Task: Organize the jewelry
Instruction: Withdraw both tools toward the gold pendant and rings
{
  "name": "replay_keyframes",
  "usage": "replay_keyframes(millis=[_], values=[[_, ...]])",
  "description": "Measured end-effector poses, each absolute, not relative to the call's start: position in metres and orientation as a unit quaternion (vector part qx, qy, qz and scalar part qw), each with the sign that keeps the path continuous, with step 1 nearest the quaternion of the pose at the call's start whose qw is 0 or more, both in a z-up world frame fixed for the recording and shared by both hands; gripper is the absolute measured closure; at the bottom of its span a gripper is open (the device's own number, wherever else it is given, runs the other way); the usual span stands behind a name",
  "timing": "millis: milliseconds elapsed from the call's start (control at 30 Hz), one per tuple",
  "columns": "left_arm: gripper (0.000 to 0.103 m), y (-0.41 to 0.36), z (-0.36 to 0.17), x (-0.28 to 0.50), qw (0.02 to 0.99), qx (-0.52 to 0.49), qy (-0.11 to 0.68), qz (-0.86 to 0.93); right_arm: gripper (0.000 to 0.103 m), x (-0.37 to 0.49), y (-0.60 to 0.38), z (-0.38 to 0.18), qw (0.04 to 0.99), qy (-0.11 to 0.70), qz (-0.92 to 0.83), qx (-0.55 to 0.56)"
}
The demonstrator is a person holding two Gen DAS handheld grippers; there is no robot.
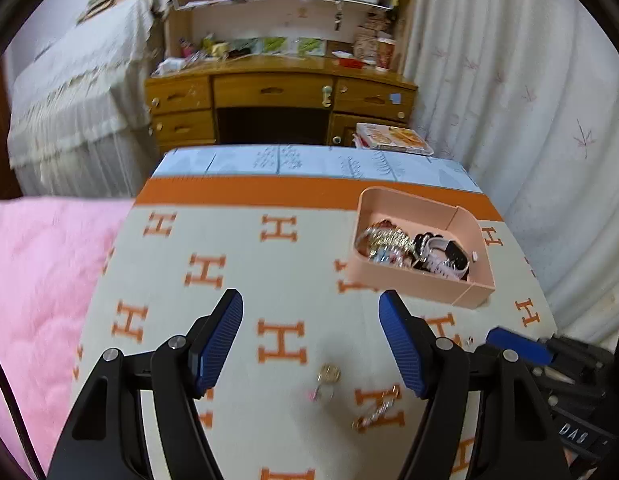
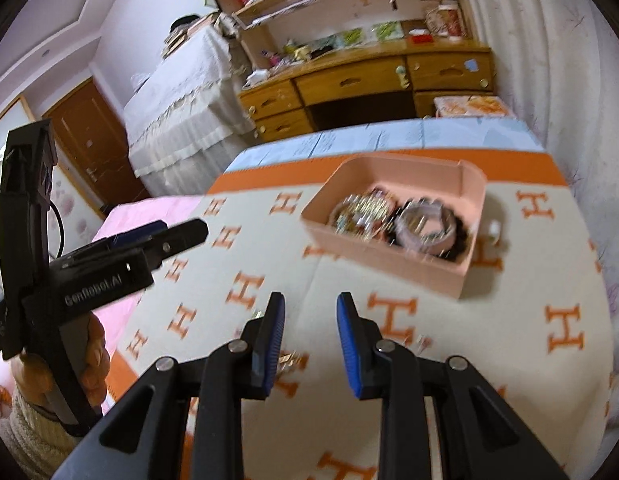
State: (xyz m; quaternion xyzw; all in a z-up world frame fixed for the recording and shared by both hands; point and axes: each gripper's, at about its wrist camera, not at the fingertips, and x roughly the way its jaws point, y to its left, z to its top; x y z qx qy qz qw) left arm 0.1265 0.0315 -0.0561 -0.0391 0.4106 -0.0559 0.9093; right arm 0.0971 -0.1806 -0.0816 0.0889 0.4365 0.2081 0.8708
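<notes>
A pink tray (image 1: 393,278) holds several bracelets (image 1: 385,242) and watches (image 1: 445,258) on a white blanket with orange H marks (image 1: 245,264). It also shows in the right wrist view (image 2: 389,258). My left gripper (image 1: 311,300) is open and empty above the blanket. Below it lie a gold ring (image 1: 329,373), a small pink piece (image 1: 315,394) and a gold chain (image 1: 377,410). My right gripper (image 2: 311,300) is open and empty, near the tray's front. A gold piece (image 2: 291,360) lies beside its left finger. The right gripper also shows in the left wrist view (image 1: 517,344), and the left gripper in the right wrist view (image 2: 165,236).
A pink quilt (image 1: 37,280) lies left of the blanket. A wooden desk (image 1: 277,100) with cluttered shelves stands behind the bed. A white curtain (image 1: 529,120) hangs on the right. A cloth-covered piece of furniture (image 1: 81,100) stands far left. A small white piece (image 2: 494,227) lies right of the tray.
</notes>
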Motion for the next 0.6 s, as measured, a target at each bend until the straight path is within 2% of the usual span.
replay_keyframes(millis=[433,600], values=[[0.034,0.063,-0.097,0.088,0.893,-0.06,0.443,-0.047,0.076,0.085,-0.138,-0.151,0.798,0.551,0.221,0.101],[0.034,0.078,-0.105,0.084,0.889,-0.075,0.449,-0.047,0.076,0.09,-0.127,-0.155,0.806,0.547,0.205,0.091]])
